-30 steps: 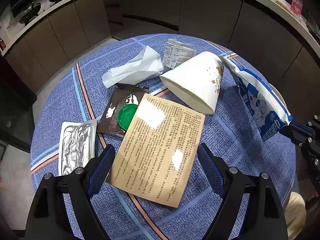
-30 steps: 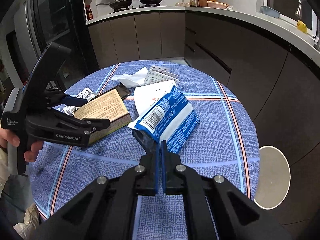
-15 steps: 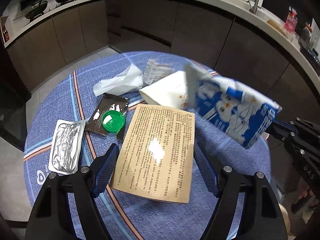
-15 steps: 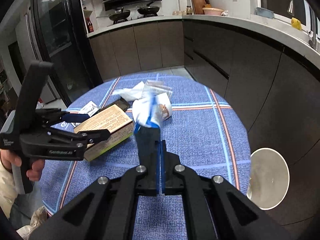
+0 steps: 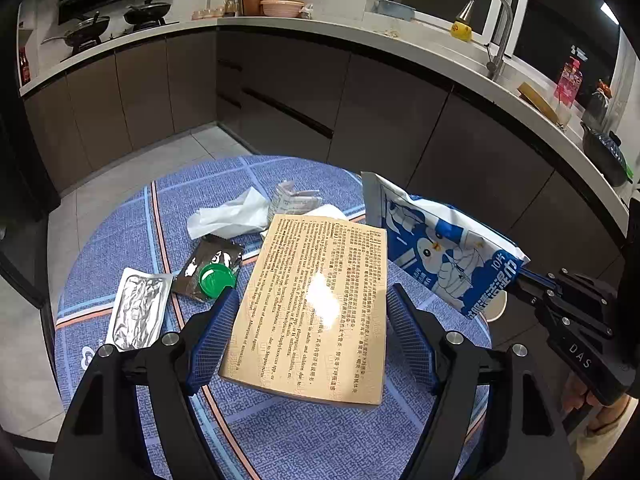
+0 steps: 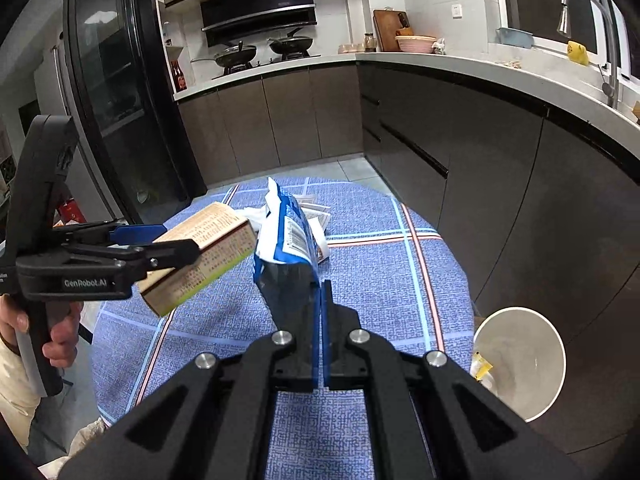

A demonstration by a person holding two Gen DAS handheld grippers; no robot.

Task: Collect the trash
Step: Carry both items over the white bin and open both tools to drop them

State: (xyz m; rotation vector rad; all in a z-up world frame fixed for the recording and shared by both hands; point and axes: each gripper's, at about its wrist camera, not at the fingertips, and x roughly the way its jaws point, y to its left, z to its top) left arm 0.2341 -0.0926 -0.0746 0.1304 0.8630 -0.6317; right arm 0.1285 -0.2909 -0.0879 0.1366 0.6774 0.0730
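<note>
My left gripper [image 5: 308,320] is shut on a tan printed cardboard box [image 5: 316,304] and holds it above the round blue table [image 5: 112,240]; the box also shows in the right wrist view [image 6: 200,256]. My right gripper [image 6: 321,296] is shut on a blue and white wet-wipe pack [image 6: 288,248], held in the air; the pack also shows in the left wrist view [image 5: 436,252]. On the table lie a white tissue [image 5: 232,216], a folded leaflet [image 5: 294,200], a dark wrapper [image 5: 210,258], a green cap [image 5: 216,278] and a foil blister sheet [image 5: 138,312].
A white round bin [image 6: 520,360] stands on the floor right of the table, with a yellow scrap inside. Dark kitchen cabinets [image 6: 500,208] curve close behind the table. A black fridge [image 6: 112,120] stands at the left.
Both grippers have risen from the table, lifting the box and the wipe pack. The paper cup is now mostly hidden behind the lifted box.
</note>
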